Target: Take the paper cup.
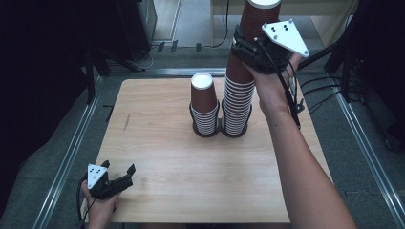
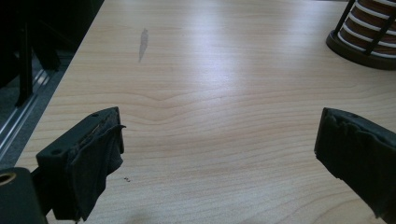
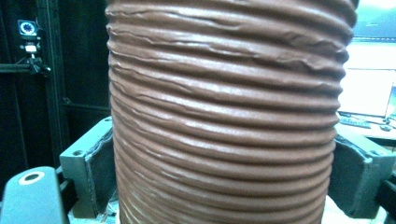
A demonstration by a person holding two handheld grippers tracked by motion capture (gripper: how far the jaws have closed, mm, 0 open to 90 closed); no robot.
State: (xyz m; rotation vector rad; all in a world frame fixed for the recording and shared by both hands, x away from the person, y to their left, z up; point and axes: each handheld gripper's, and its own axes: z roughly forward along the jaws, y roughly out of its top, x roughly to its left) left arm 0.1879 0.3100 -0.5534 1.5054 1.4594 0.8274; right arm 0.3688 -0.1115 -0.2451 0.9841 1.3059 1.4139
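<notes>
Two stacks of ribbed brown paper cups stand in a black wire holder (image 1: 222,131) at the table's middle back. The short stack (image 1: 204,107) is on the left, the tall stack (image 1: 237,102) on the right. My right gripper (image 1: 246,45) is raised high and shut on the topmost cup (image 1: 258,16) of the tall stack. The cup's lower end still meets the stack. In the right gripper view, the cup's brown wall (image 3: 224,93) sits between both pads of the right gripper (image 3: 224,182). My left gripper (image 1: 119,175) rests open near the table's front left corner, nothing between the fingers of the left gripper (image 2: 222,126).
The wooden table (image 1: 162,157) has bare room in front of the holder and to both sides. The holder's base (image 2: 359,46) lies far ahead of the left gripper. Metal rails (image 1: 67,157) run along the table's sides, with dark stands and cables beyond.
</notes>
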